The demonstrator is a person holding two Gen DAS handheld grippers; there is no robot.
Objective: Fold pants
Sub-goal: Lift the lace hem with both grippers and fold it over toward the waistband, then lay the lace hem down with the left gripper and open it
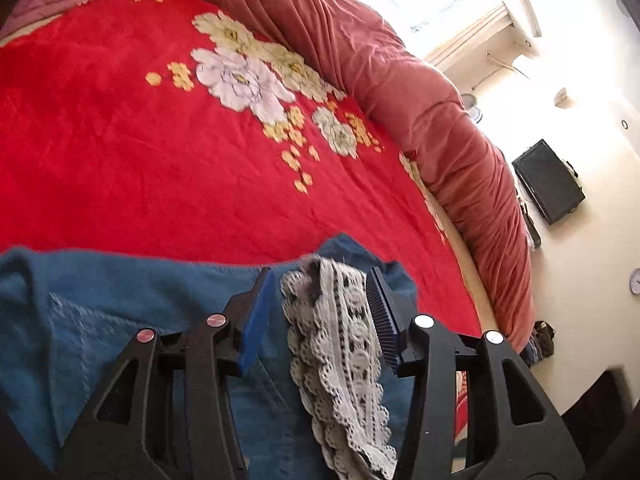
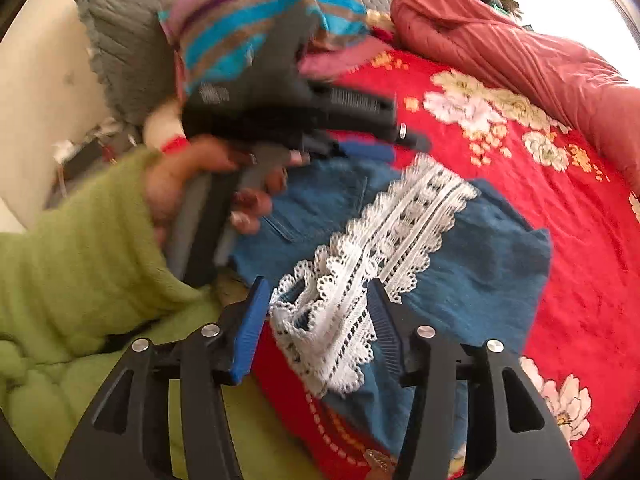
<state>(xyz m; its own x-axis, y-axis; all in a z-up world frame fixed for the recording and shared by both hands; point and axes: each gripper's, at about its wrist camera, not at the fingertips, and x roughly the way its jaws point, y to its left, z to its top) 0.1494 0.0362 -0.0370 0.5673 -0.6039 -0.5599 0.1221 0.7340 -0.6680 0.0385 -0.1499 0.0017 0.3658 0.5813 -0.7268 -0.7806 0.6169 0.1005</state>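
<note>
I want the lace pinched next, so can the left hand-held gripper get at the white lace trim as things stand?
Probably yes. The left hand-held gripper stands open with the white lace trim lying between its pads on top of the blue pants, and nothing covers it there.

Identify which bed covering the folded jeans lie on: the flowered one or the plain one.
The bright red flowered blanket holds the jeans; the plain rust-coloured quilt lies bunched along the far edge.

Both the left gripper [image 1: 320, 312] and right gripper [image 2: 316, 320] angle downward, jaws parted.

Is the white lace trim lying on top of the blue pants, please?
Yes, the lace trim lies across the blue pants.
</note>
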